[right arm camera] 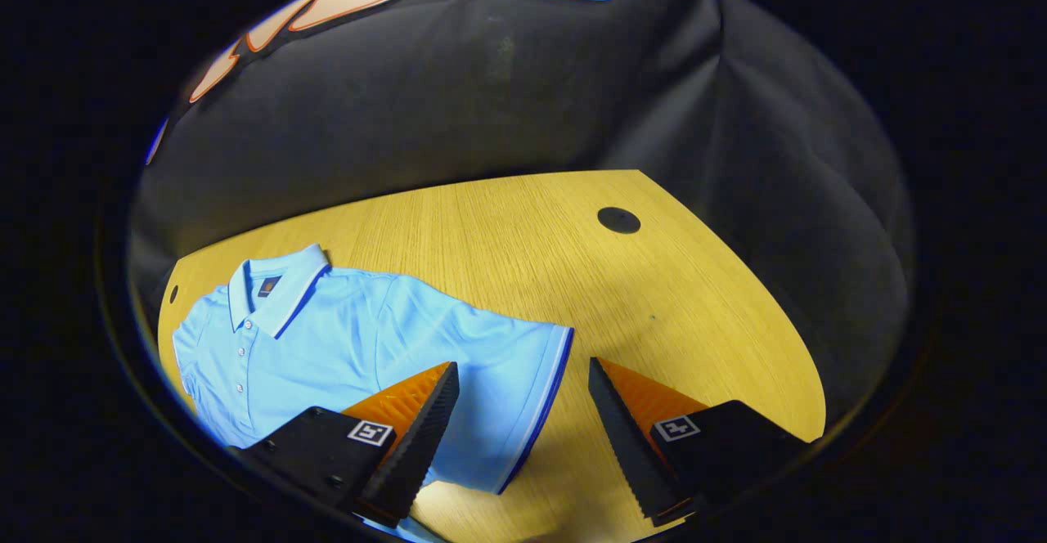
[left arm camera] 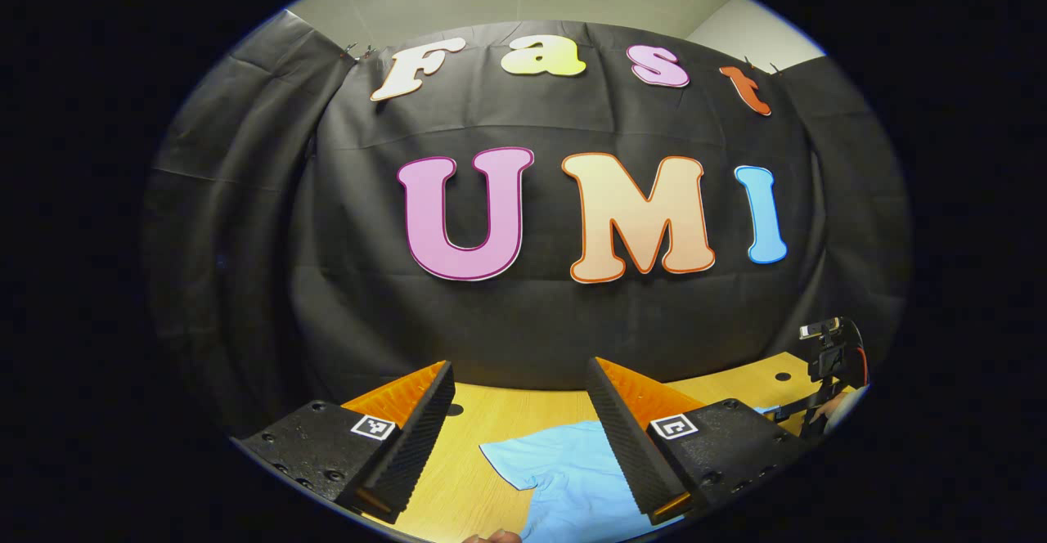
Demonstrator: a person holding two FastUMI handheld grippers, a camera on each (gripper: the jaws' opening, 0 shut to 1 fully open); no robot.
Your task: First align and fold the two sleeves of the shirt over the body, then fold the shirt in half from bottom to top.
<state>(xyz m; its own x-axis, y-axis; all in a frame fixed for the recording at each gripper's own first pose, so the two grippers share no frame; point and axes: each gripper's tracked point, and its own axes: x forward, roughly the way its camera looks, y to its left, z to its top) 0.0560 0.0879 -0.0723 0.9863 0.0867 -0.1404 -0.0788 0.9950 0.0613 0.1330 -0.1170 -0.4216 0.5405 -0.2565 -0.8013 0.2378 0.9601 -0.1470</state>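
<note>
Blue shirt (right arm camera: pixel 343 347) flat on wooden table (right arm camera: pixel 532 240), left tongs (left arm camera: pixel 521 437) and right tongs (right arm camera: pixel 523 437) wide apart, holding nothing

Each claw (left arm camera: pixel 519 437) has black blocks studded with screws. A square black-and-white marker sits on every block. The fingers (right arm camera: pixel 413 445) are wedge-shaped with ridged inner faces.

Both grippers hang raised with jaws spread wide: the left gripper (left arm camera: pixel 520 437) points level, the right gripper (right arm camera: pixel 523 437) tilts downward, gripping nothing.
</note>
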